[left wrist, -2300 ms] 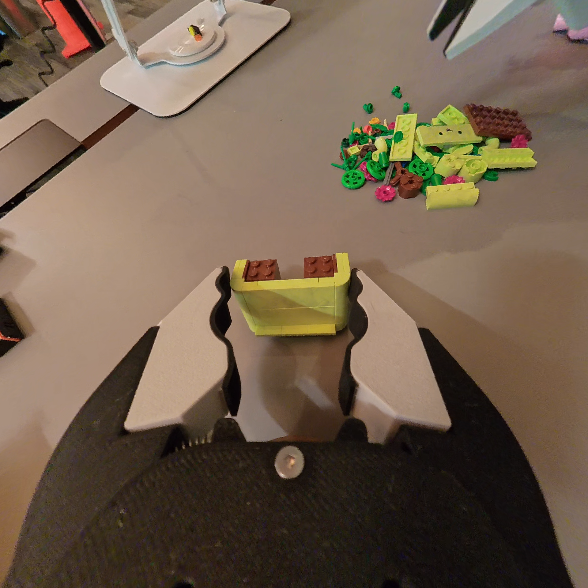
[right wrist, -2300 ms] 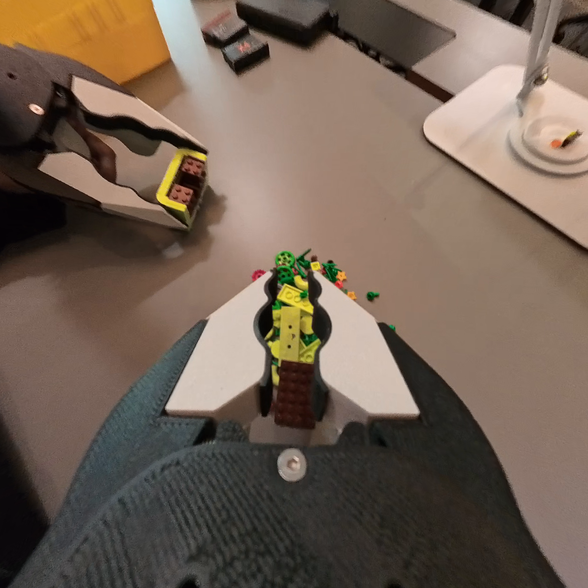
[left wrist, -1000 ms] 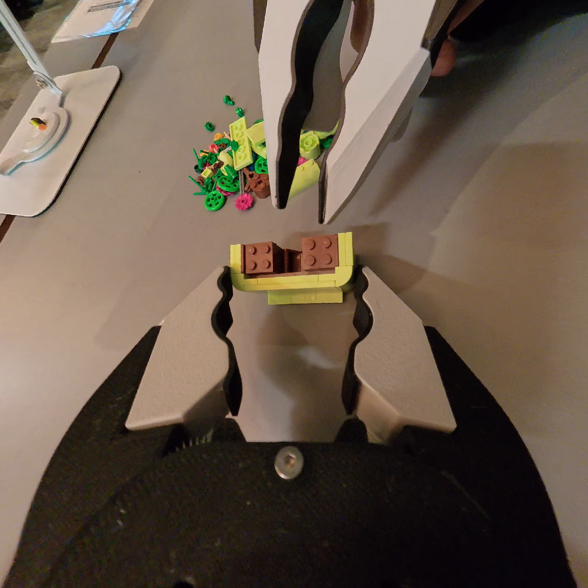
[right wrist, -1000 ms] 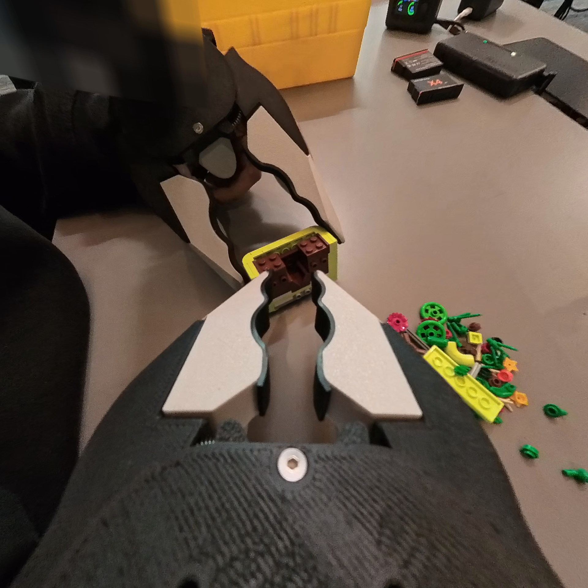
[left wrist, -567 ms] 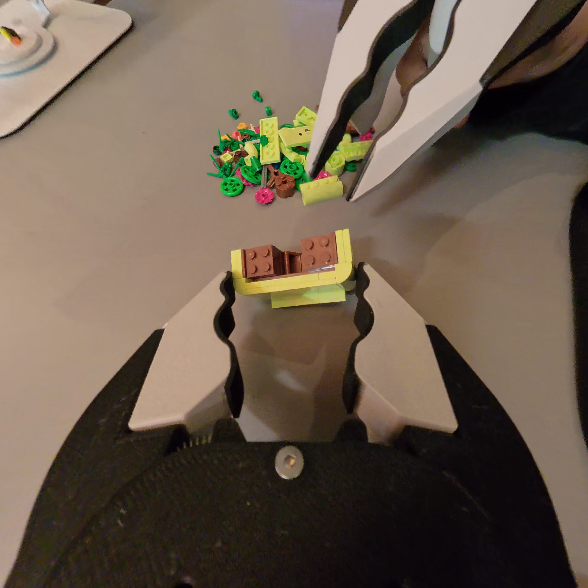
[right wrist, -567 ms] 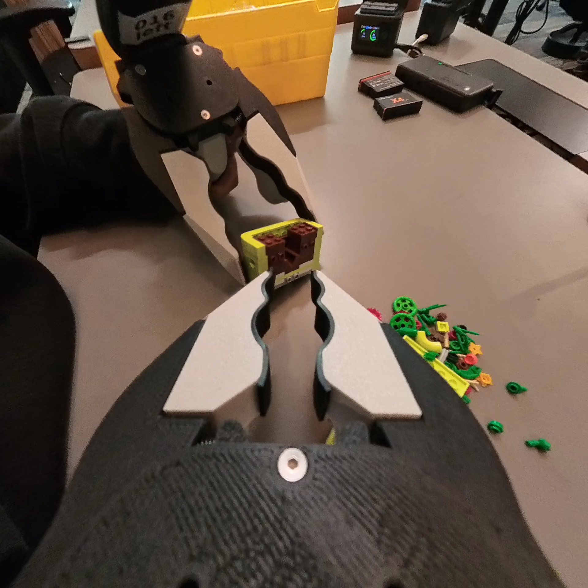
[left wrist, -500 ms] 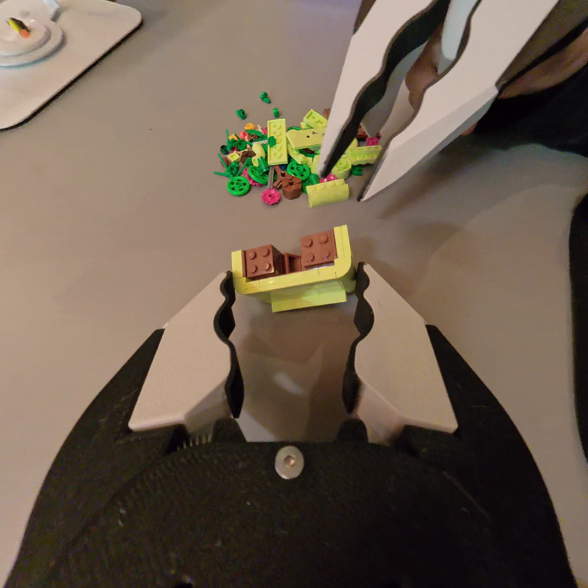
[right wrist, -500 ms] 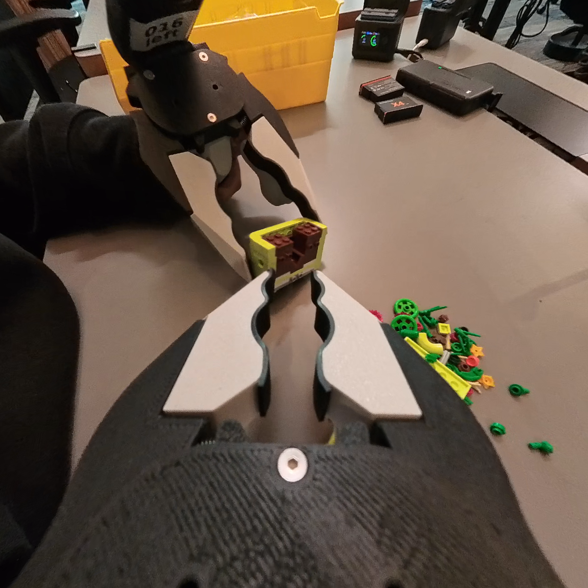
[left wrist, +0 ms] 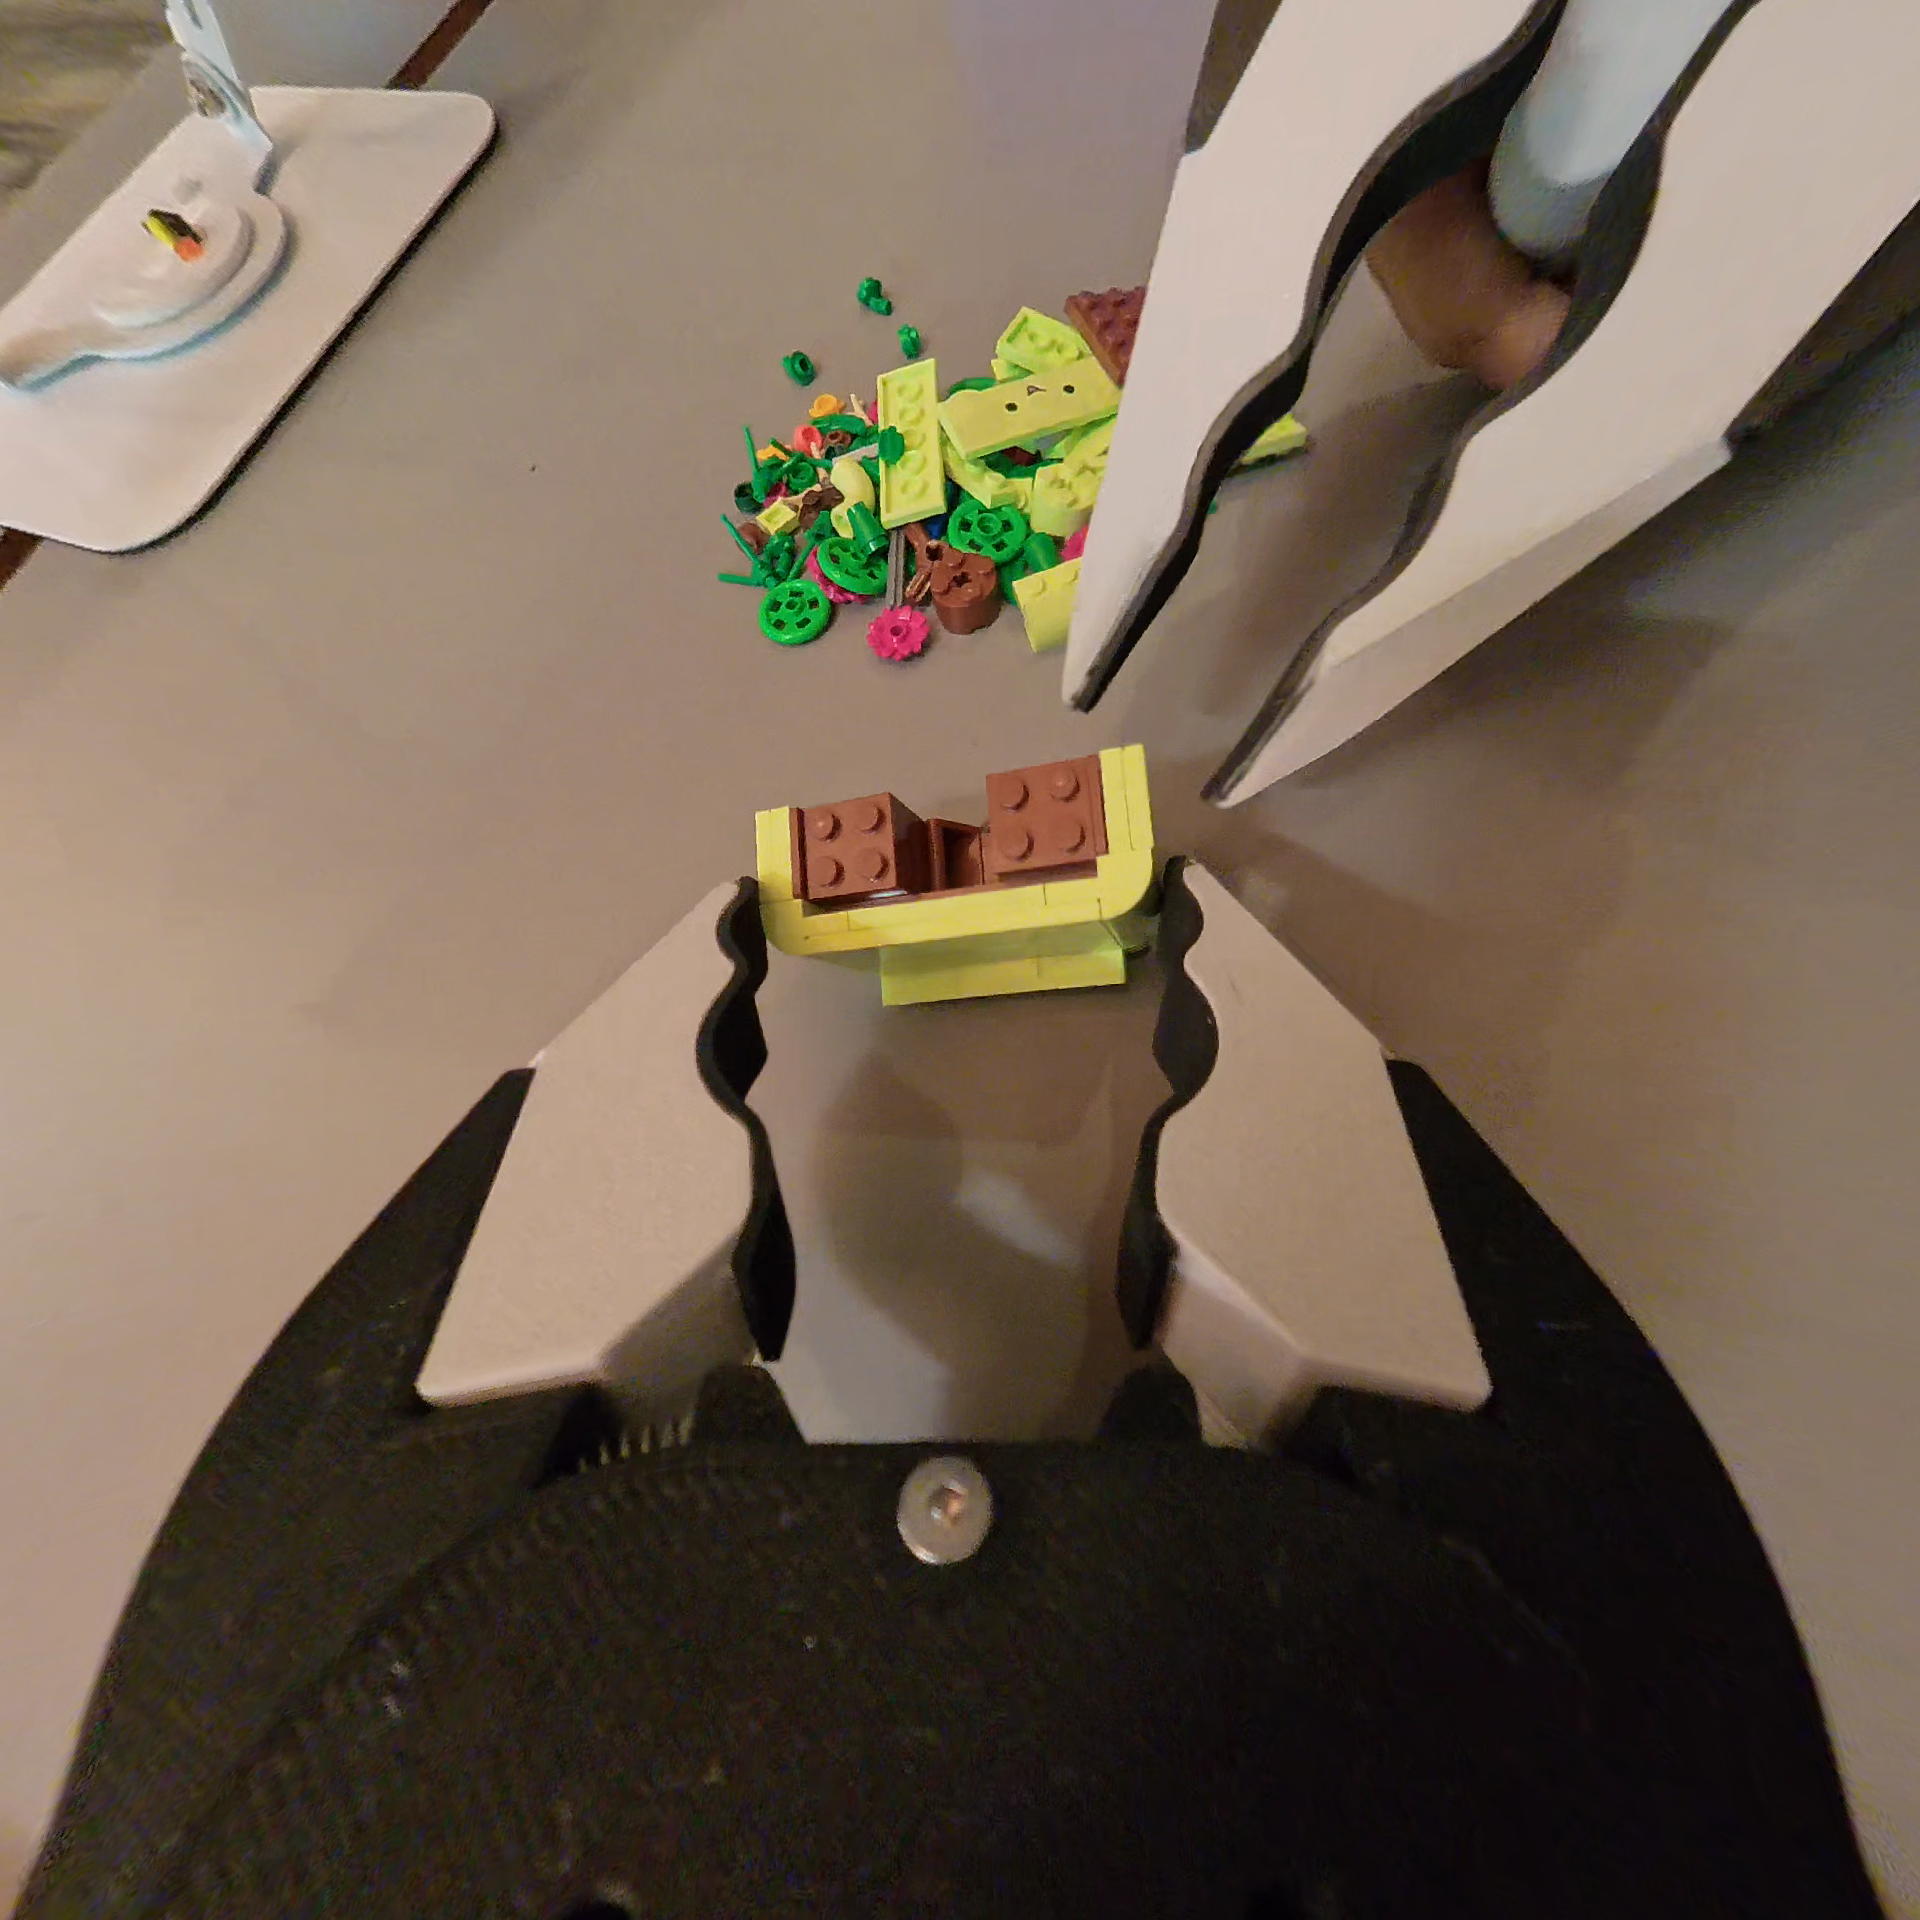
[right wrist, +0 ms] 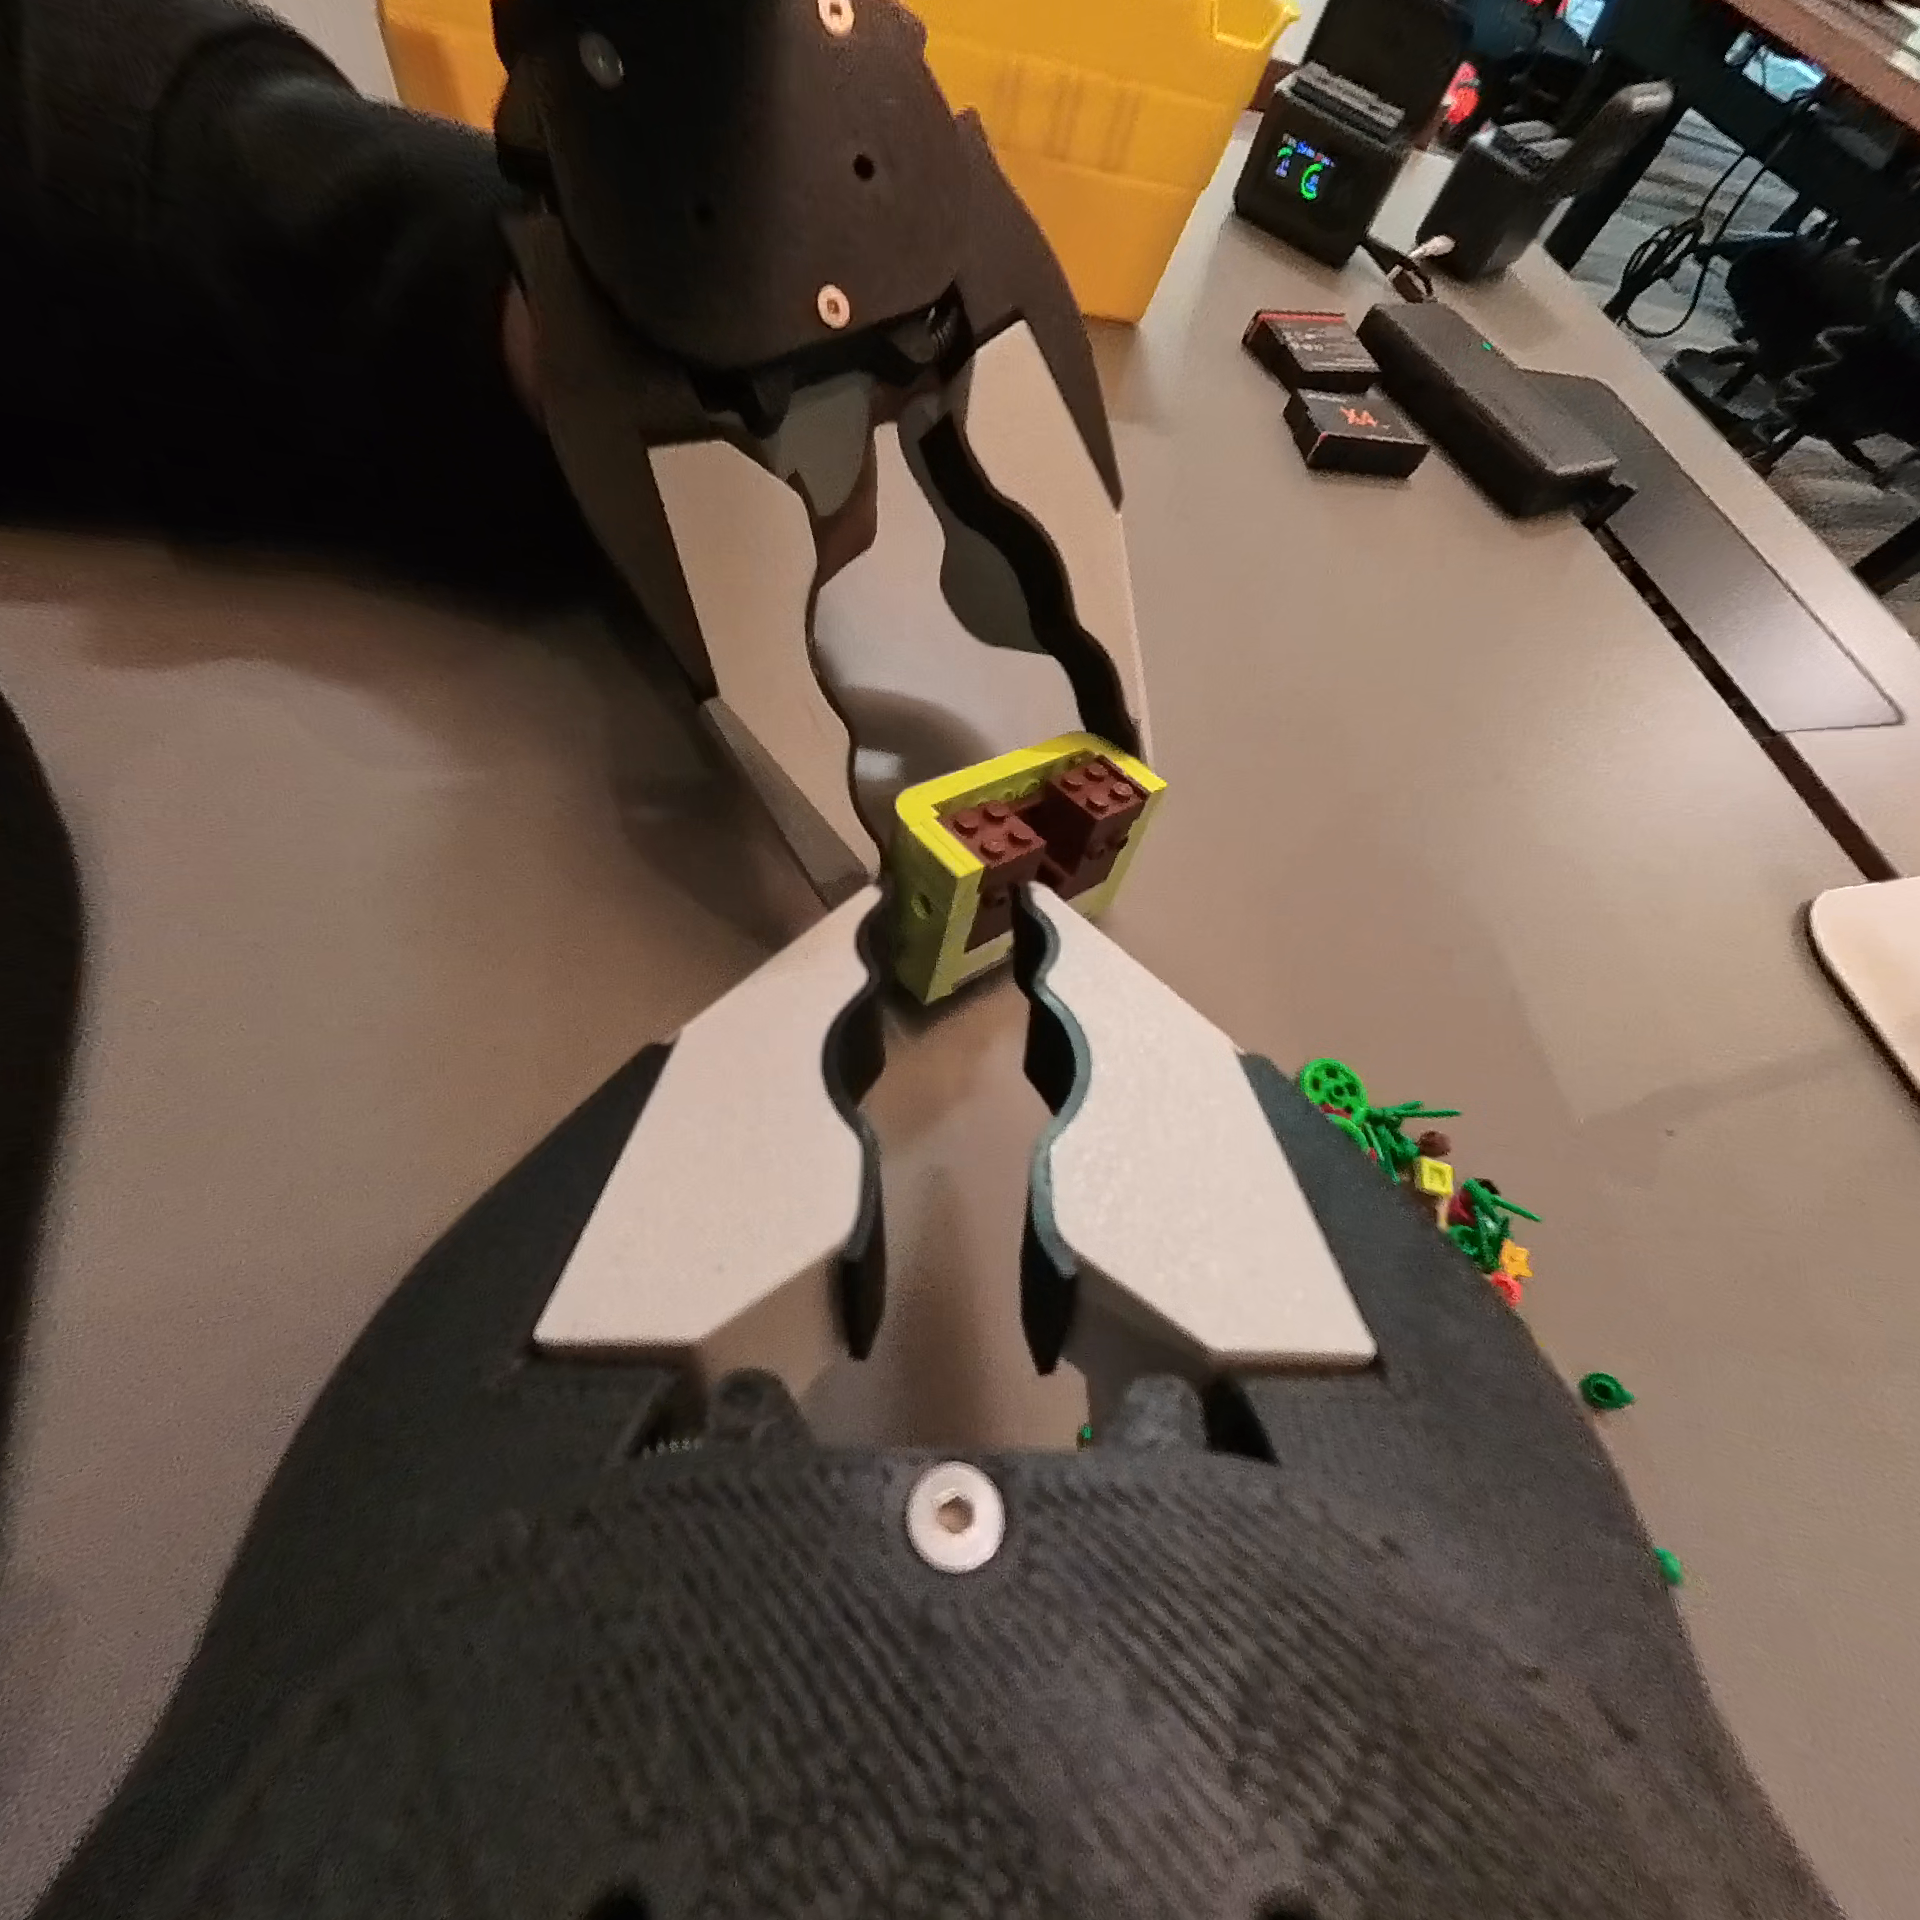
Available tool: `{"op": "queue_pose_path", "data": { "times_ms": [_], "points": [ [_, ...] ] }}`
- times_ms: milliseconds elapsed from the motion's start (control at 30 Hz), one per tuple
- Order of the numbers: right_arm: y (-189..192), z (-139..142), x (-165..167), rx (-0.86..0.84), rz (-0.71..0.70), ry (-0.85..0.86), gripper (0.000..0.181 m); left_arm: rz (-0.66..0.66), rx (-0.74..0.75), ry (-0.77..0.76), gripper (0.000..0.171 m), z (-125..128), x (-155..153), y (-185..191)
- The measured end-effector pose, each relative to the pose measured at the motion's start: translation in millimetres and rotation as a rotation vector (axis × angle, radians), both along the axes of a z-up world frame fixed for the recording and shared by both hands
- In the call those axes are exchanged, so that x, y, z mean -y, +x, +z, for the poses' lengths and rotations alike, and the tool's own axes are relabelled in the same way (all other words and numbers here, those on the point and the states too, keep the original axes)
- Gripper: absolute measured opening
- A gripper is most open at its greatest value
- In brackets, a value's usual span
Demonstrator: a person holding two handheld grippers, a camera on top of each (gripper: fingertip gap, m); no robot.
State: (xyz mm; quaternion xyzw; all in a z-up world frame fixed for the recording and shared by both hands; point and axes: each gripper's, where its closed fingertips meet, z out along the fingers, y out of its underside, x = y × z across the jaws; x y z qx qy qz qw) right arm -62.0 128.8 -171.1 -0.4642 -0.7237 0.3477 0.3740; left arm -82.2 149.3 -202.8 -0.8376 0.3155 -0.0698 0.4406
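Grey counter carries loose bricks beyond left tongs, which grasp a lime-and-brown brick assembly; right tongs, released, hover touching-close; yellow bin behind.

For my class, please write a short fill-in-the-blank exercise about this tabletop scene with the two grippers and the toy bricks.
1. The left gripper is shut on a lime-green and ____ brick model.
2. The right gripper holds ____.
3. The loose brick pile lies on the grey ____.
4. Behind the left gripper stands a ____ bin.

Missing words: brown; nothing; table; yellow
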Motion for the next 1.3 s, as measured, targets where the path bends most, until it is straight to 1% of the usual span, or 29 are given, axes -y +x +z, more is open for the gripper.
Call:
{"op": "queue_pose_path", "data": {
  "times_ms": [100,233,333,433,500,600,633,700,767,833,1067,1300],
  "points": [
    [-2.2,-5.8,2.5,0.021,-0.007,0.004,0.018,-0.005,-0.013,0.011,0.074,0.3,0.1,2.3],
    [-3.3,-5.7,-3.5,0.025,-0.05,-0.047,0.01,0.028,-0.013,0.018,0.074,1.3,-3.2,0.9],
    [-1.7,-6.2,-7.0,0.037,-0.055,-0.099,0.007,0.034,-0.019,0.036,0.074,3.1,-4.4,0.3],
    [-0.1,-4.7,-8.7,0.035,-0.051,-0.134,0.0,0.057,-0.042,0.121,0.081,11.9,-9.3,-3.3],
    [0.5,-2.3,-9.1,0.026,-0.049,-0.153,0.0,0.03,-0.059,0.164,0.08,15.3,-8.5,-0.4],
    [1.4,-0.6,-11.8,0.022,-0.057,-0.151,0.0,-0.008,-0.088,0.175,0.067,13.5,-5.4,4.1],
    [1.4,-0.2,-13.4,0.018,-0.062,-0.14,0.0,-0.009,-0.094,0.177,0.067,13.1,-5.3,4.1],
    [1.5,-0.6,-15.2,0.019,-0.069,-0.123,0.006,0.002,-0.093,0.177,0.068,13.4,-6.0,2.1],
    [1.2,-1.3,-15.0,0.022,-0.07,-0.118,0.01,0.027,-0.084,0.155,0.076,11.8,-7.4,-2.5],
    [0.7,-1.2,-13.6,0.019,-0.067,-0.121,0.011,0.038,-0.067,0.129,0.079,10.3,-7.1,-5.0],
    [-0.5,-3.4,-12.3,0.025,-0.07,-0.14,0.014,0.03,-0.031,0.083,0.068,7.5,-4.2,-2.6],
    [-1.1,-5.4,-11.6,0.033,-0.071,-0.153,0.014,0.031,-0.032,0.081,0.068,7.4,-3.9,-2.4]
  ]
}}
